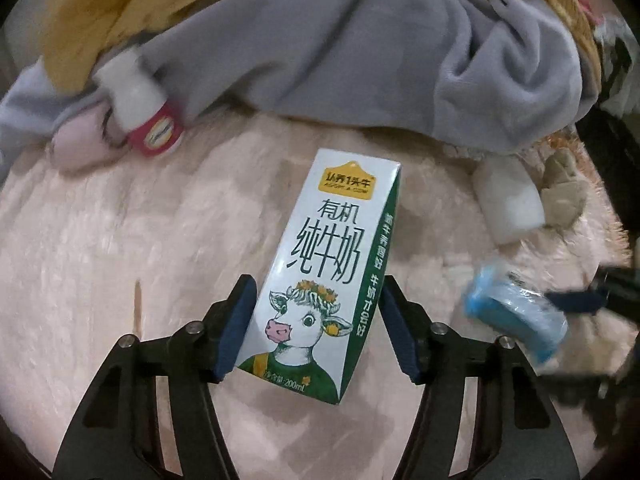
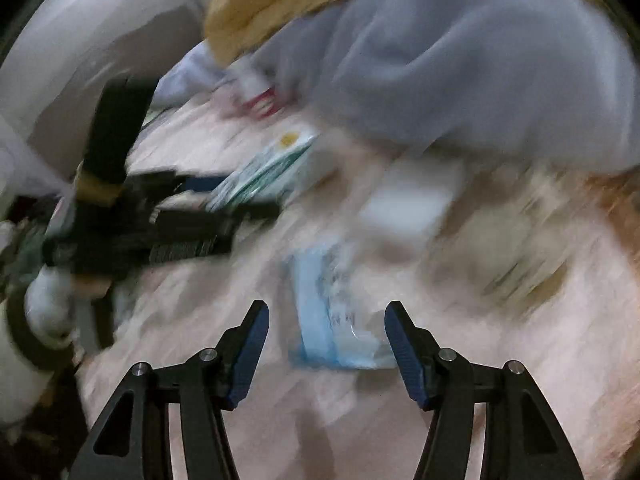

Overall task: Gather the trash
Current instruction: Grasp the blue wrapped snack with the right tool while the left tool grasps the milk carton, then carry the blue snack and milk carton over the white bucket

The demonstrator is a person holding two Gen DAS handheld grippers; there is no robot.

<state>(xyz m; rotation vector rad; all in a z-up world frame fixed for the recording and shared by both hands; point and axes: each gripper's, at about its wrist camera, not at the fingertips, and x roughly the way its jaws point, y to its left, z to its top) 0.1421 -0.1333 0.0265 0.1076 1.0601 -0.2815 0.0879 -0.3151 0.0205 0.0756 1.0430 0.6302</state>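
Observation:
A white and green milk carton (image 1: pixel 320 268) with a cow picture lies on the pink fuzzy cover. My left gripper (image 1: pixel 316 300) is open with the carton's lower end between its blue pads, not squeezed. A blue and clear plastic wrapper (image 1: pixel 516 312) lies to the right. In the blurred right wrist view the wrapper (image 2: pixel 332 320) sits between the fingers of my open right gripper (image 2: pixel 326 316). The carton (image 2: pixel 272 168) and the left gripper (image 2: pixel 180 216) show at the left there. A small white bottle with a red label (image 1: pixel 140 108) lies at the upper left.
A grey blanket (image 1: pixel 360 52) and a yellow one (image 1: pixel 100 12) are heaped at the back. A white block (image 1: pixel 508 204) and a beige crumpled scrap (image 1: pixel 564 196) lie at the right. The right wrist view is heavily motion-blurred.

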